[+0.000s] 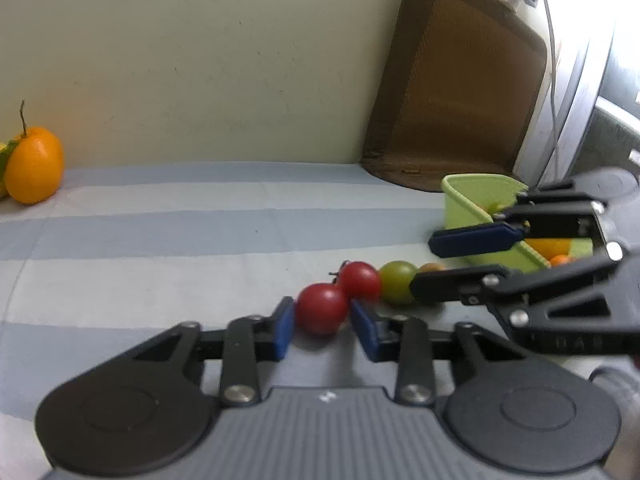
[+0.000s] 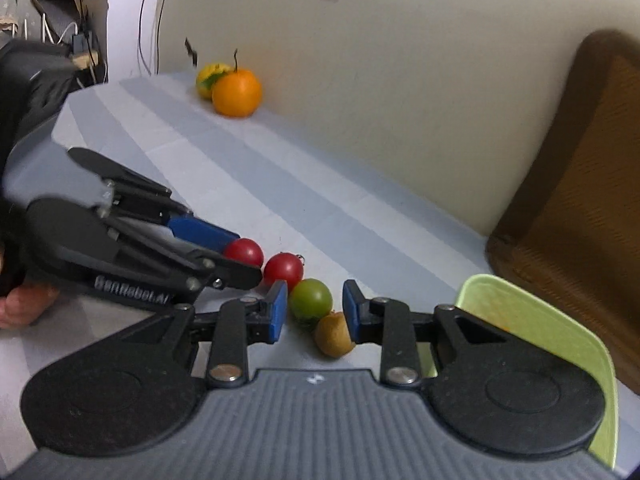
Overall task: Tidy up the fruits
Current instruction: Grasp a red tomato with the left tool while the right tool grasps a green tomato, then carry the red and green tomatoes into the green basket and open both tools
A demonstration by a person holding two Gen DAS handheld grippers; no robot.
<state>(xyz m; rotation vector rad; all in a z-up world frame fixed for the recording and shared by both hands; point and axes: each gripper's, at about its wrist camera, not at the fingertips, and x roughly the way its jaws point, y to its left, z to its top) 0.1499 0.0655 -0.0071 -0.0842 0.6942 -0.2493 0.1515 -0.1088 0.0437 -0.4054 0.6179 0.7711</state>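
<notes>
Jaws of left gripper (image 1: 322, 322) and right gripper (image 2: 315, 312) spread around tomatoes; striped tablecloth (image 1: 160, 248) beyond.

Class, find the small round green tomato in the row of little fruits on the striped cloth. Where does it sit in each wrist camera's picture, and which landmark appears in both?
Left wrist view: the green tomato sits right of centre, just beyond the two red ones, beside the right gripper.
Right wrist view: the green tomato sits low centre, between the right gripper's open blue pads.
Shared landmark: the large orange with a stem by the wall.
</notes>
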